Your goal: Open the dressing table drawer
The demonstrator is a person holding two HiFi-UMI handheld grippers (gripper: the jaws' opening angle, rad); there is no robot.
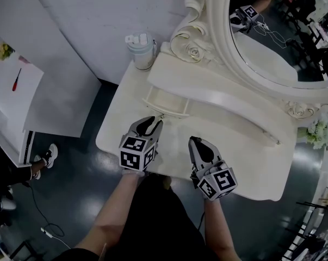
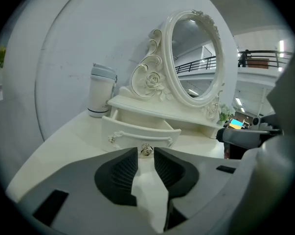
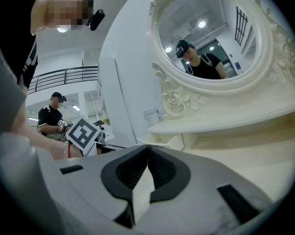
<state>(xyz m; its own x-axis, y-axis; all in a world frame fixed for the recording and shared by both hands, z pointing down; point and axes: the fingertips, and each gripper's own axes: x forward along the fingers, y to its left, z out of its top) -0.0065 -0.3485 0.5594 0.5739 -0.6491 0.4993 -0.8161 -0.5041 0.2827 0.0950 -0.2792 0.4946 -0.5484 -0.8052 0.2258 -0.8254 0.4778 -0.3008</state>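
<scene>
Your left gripper point(image 1: 152, 122), frame centre: jaws apart, small metal knob point(image 2: 146, 150) just ahead of them. The cream wooden drawer point(image 1: 165, 103) stands pulled out. Your right gripper point(image 1: 196, 142) beside it: jaws together, empty.

The mirror point(image 1: 270, 45) runs off the head view's edge, and the shelf point(image 1: 223, 94) covers part of the drawer point(image 1: 162, 101).

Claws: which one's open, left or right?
The left claw: its jaws stand apart, clamping nothing, with the pulled-out drawer just ahead. The right claw has its jaw tips touching.
</scene>
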